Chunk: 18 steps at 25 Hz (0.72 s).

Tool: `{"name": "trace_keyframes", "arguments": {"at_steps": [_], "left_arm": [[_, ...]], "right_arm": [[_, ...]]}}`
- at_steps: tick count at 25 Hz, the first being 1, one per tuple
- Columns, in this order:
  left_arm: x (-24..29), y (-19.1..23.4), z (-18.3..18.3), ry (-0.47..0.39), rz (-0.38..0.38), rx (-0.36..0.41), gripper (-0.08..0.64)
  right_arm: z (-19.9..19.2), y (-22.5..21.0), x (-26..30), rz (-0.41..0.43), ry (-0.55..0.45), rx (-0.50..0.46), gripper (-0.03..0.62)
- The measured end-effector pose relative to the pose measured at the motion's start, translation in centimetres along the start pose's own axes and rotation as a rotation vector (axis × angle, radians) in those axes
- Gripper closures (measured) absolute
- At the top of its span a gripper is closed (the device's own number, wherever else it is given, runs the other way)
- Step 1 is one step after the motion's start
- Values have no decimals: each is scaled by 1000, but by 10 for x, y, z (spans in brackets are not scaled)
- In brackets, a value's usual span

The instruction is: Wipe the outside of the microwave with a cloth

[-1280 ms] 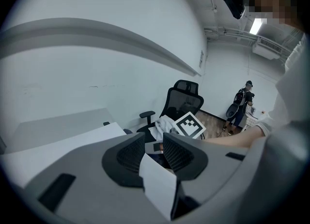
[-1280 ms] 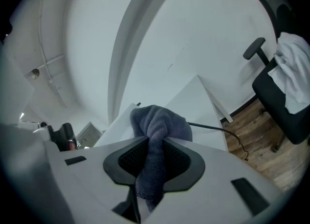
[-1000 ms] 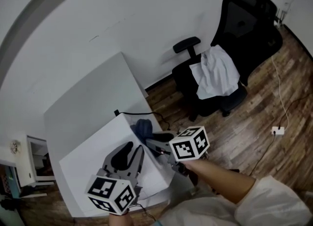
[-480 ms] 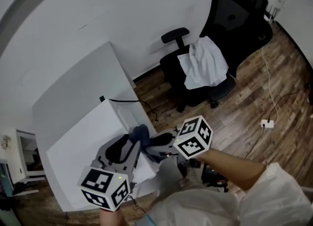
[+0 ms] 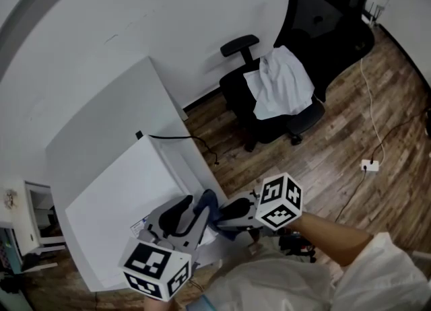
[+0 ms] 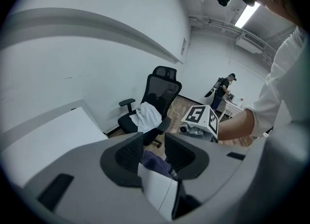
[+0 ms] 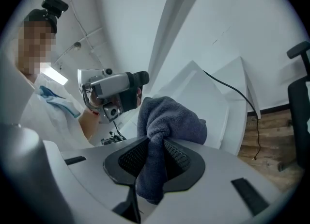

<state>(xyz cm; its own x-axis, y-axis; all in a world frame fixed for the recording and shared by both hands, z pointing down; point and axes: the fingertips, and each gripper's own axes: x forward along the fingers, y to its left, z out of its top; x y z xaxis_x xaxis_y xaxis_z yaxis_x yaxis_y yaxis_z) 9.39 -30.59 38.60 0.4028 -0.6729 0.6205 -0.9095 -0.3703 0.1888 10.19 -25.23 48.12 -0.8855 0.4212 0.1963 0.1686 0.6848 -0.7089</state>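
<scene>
The white microwave (image 5: 128, 195) stands on a white table (image 5: 101, 121). My right gripper (image 5: 225, 213) comes in from the right and is shut on a dark blue cloth (image 5: 205, 203) at the microwave's near right corner. In the right gripper view the cloth (image 7: 167, 119) bulges out ahead of the right gripper (image 7: 156, 152), with a tail hanging below the pads. My left gripper (image 5: 190, 210) lies just left of the cloth over the same corner. Its jaws have just been opening and stand apart. The left gripper view shows the left gripper (image 6: 155, 150) with the cloth (image 6: 155, 162) and the microwave's corner (image 6: 157, 189) beyond, nothing pressed.
A black office chair (image 5: 323, 27) with a white garment (image 5: 283, 91) stands on the wood floor behind the table. A black cable (image 5: 182, 138) runs off the microwave's back. A white socket strip (image 5: 367, 165) lies on the floor. A person (image 6: 224, 88) stands far off.
Both grippers have slid toward the microwave's near right corner, the right one carrying the cloth. The left jaws stand wider than before.
</scene>
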Motion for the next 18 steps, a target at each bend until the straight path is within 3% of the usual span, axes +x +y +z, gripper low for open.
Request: {"name": "trace_keyframes", "arguments": {"at_steps": [7, 18], "left_arm": [[3, 1, 2, 18, 5, 10, 426], [6, 15, -3, 36, 29, 0, 420]], "right_arm": [[7, -24, 9, -149, 76, -242, 491], [27, -54, 16, -255, 128, -411, 491]]}}
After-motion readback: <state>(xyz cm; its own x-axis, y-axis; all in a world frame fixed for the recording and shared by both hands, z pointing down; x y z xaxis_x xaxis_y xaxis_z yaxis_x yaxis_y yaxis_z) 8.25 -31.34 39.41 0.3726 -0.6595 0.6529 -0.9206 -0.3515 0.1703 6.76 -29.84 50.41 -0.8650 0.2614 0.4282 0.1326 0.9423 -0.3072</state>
